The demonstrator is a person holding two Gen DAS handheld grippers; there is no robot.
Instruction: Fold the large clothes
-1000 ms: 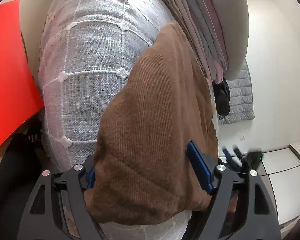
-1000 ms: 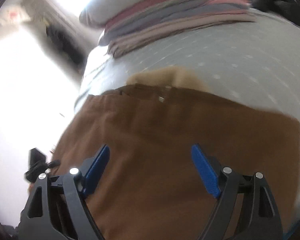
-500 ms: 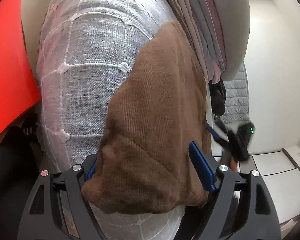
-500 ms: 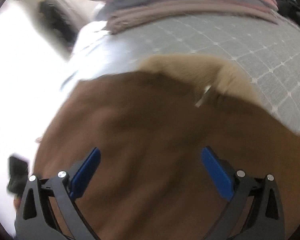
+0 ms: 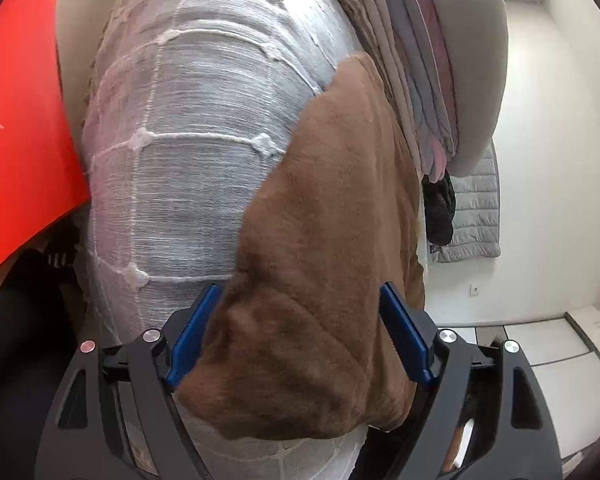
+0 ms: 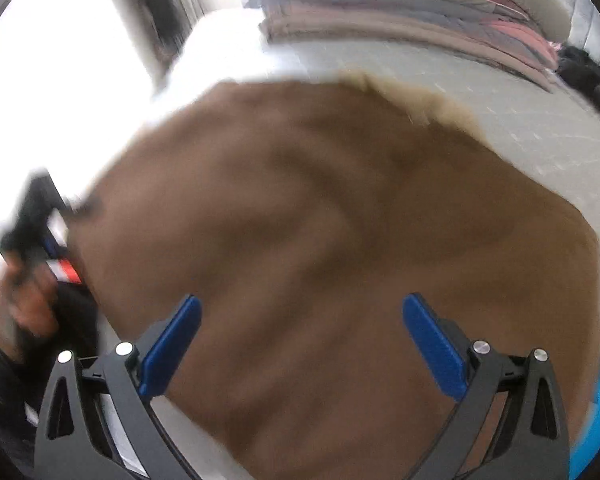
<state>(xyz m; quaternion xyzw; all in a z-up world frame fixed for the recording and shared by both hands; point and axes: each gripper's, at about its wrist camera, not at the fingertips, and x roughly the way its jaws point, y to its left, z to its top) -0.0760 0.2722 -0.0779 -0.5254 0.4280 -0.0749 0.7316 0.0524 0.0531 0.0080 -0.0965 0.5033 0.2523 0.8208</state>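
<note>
A large brown corduroy garment (image 5: 332, 248) lies folded on a grey quilted bed cover (image 5: 196, 128). My left gripper (image 5: 300, 320) is open, its blue pads (image 5: 192, 332) standing on either side of the garment's near end, above the cloth. In the right wrist view the same garment (image 6: 340, 240) fills the frame, blurred, with its pale fleece lining (image 6: 432, 100) showing at the far edge. My right gripper (image 6: 300, 332) is open over the garment's near part. The left gripper (image 6: 32, 216) and its hand show at the left edge.
A stack of folded clothes (image 5: 412, 60) under a grey pillow (image 5: 476, 60) lies beyond the garment; it also shows in the right wrist view (image 6: 400, 12). A red board (image 5: 20, 120) stands left of the bed. A black item (image 5: 440, 208) and a grey quilted piece (image 5: 476, 216) are at the right.
My right gripper has swept across the garment and its view has turned; the garment's near end now sits a little further left between the left pads. Both grippers stay open.
</note>
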